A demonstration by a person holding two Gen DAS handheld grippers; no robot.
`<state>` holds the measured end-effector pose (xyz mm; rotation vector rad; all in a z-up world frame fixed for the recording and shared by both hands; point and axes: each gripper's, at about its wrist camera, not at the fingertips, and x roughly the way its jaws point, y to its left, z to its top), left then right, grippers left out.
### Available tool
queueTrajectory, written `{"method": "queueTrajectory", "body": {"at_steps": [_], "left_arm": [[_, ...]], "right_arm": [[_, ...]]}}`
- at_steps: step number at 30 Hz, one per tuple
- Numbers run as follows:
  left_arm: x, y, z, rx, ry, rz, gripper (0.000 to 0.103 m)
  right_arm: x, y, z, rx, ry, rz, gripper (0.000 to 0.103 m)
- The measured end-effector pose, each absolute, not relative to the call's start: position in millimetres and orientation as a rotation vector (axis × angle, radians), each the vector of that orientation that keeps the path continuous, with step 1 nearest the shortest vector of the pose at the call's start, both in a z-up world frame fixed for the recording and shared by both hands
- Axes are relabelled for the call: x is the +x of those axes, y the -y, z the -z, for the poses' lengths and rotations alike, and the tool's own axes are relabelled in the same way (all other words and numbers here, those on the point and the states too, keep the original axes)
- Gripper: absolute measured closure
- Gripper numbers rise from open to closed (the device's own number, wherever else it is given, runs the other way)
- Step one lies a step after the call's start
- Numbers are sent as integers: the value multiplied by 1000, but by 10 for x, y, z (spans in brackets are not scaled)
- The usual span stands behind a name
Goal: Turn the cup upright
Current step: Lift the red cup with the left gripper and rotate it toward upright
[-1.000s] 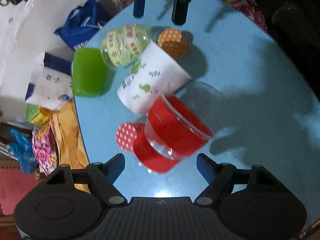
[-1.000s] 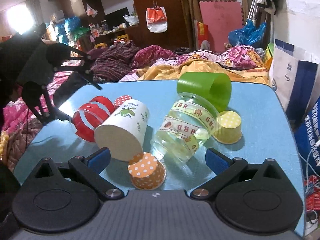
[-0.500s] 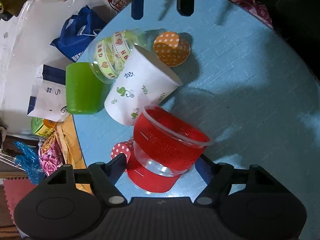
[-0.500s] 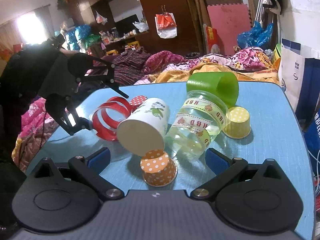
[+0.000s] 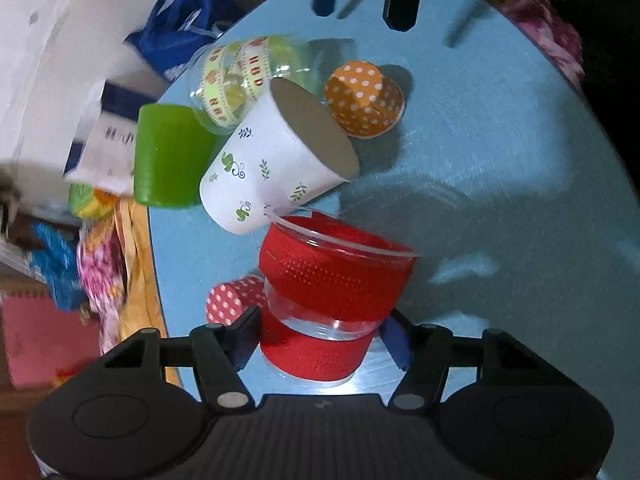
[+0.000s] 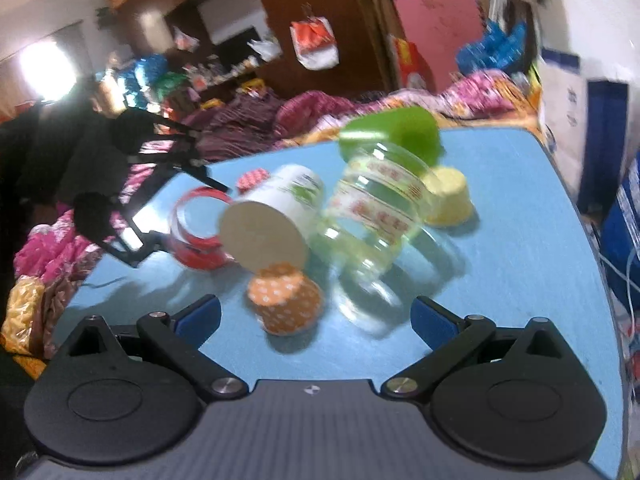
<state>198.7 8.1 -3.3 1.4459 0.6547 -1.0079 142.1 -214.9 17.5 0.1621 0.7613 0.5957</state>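
A clear plastic cup with red bands (image 5: 334,280) stands mouth up, slightly tilted, on the blue table (image 5: 500,168). My left gripper (image 5: 320,338) has its fingers on both sides of the cup's lower part and is shut on it. In the right wrist view the same cup (image 6: 198,228) sits at the left, held by the left gripper (image 6: 176,208). My right gripper (image 6: 314,316) is open and empty, close above an upside-down orange dotted cup (image 6: 285,300).
A white leaf-print cup (image 5: 276,160), a clear ribbon-banded cup (image 5: 244,76) and a green cup (image 5: 168,156) lie on their sides. A red dotted cup (image 5: 232,300) and a yellow dotted cup (image 6: 446,196) sit upside down. The table's edge runs along the left, with clutter beyond.
My left gripper has closed in on the red-banded cup, which went from lying on its side to standing mouth up. My right gripper moved forward toward the cups.
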Motion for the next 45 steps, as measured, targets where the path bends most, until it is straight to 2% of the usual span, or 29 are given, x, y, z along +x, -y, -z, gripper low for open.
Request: {"method": "queueTrajectory", "body": {"at_steps": [8, 12, 16, 23, 27, 34, 45], "left_arm": [[1827, -179, -160, 1181, -788, 752, 36], [1788, -267, -260, 942, -911, 550, 36], [1739, -370, -383, 585, -1028, 407, 36], [1331, -256, -474, 85, -984, 348, 37], [1034, -53, -370, -71, -947, 372, 37], [854, 152, -58, -234, -993, 417, 37], [1069, 265, 68, -258, -1054, 441, 40]], "right_arm": [[1498, 2373, -138, 228, -751, -686, 1], [1457, 2372, -93, 233, -722, -746, 1], [1358, 2403, -91, 264, -672, -795, 1], [1181, 2412, -62, 266, -659, -815, 1], [1138, 2419, -62, 287, -674, -796, 1], [1027, 2483, -7, 293, -667, -771, 1], [1041, 2572, 3, 345, -676, -733, 1]]}}
